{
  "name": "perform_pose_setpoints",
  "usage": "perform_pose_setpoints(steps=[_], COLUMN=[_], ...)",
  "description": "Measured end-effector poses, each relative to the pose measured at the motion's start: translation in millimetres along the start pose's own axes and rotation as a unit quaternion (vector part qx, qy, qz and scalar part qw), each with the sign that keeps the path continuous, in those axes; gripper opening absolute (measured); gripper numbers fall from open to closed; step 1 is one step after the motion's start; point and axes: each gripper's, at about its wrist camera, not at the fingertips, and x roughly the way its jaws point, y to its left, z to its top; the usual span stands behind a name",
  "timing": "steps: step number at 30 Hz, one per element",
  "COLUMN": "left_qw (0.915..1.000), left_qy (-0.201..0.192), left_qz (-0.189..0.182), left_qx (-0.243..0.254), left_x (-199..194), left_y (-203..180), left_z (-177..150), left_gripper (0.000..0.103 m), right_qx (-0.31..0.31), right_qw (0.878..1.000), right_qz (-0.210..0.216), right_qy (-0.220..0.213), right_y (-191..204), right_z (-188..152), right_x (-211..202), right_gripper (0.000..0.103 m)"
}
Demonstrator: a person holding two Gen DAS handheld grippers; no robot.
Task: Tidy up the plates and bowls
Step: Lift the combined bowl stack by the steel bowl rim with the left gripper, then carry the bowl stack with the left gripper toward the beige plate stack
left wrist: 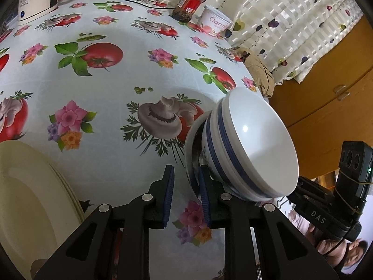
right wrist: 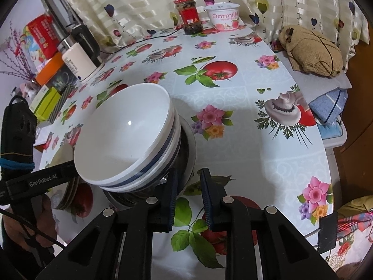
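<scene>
Right wrist: bowls (right wrist: 126, 135) left of gripper (right wrist: 188, 200) (parted).

Round table under glossy white oilcloth (right wrist: 268, 154) printed with tomatoes, mushrooms, flowers. Ahead of the claw, at the far edge: red-lidded glass jar (right wrist: 189, 16) beside white yoghurt tub (right wrist: 225, 16). Far left: white electric kettle (right wrist: 80, 57).

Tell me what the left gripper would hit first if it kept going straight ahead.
Probably the tablecloth: the left gripper is open, pointing past the bowl stack on its right, though its right finger looks close to the lowest rim.
</scene>
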Motion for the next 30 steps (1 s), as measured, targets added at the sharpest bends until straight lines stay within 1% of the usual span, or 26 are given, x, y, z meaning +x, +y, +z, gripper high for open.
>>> perform_pose_setpoints(steps=[7, 13, 15, 28, 30], left_qw=[0.9999, 0.9998, 0.9996, 0.9987, 0.9989], left_qy=[-0.003, -0.009, -0.011, -0.022, -0.022], left_qz=[-0.008, -0.001, 0.004, 0.009, 0.002], left_qx=[0.008, 0.019, 0.026, 0.045, 0.042], left_x=[0.8, 1.3, 1.6, -2.5, -3.6], left_y=[-3.0, -6.4, -8.4, -16.3, -16.9], left_z=[-2.4, -1.4, -1.3, -6.0, -6.0], left_gripper=[0.013, 0.012, 0.012, 0.012, 0.012], right_qx=[0.002, 0.007, 0.006, 0.003, 0.007], right_qw=[1.0, 1.0, 1.0, 1.0, 1.0], right_qz=[0.003, 0.015, 0.018, 0.007, 0.008], right_qy=[0.002, 0.01, 0.013, 0.002, 0.002], right_y=[2.6, -0.9, -0.3, -1.5, -2.6], right_z=[-0.4, 2.1, 2.6, 0.0, -1.8], right_x=[1.7, 4.9, 7.5, 6.7, 5.4], right_gripper=[0.02, 0.019, 0.017, 0.015, 0.015])
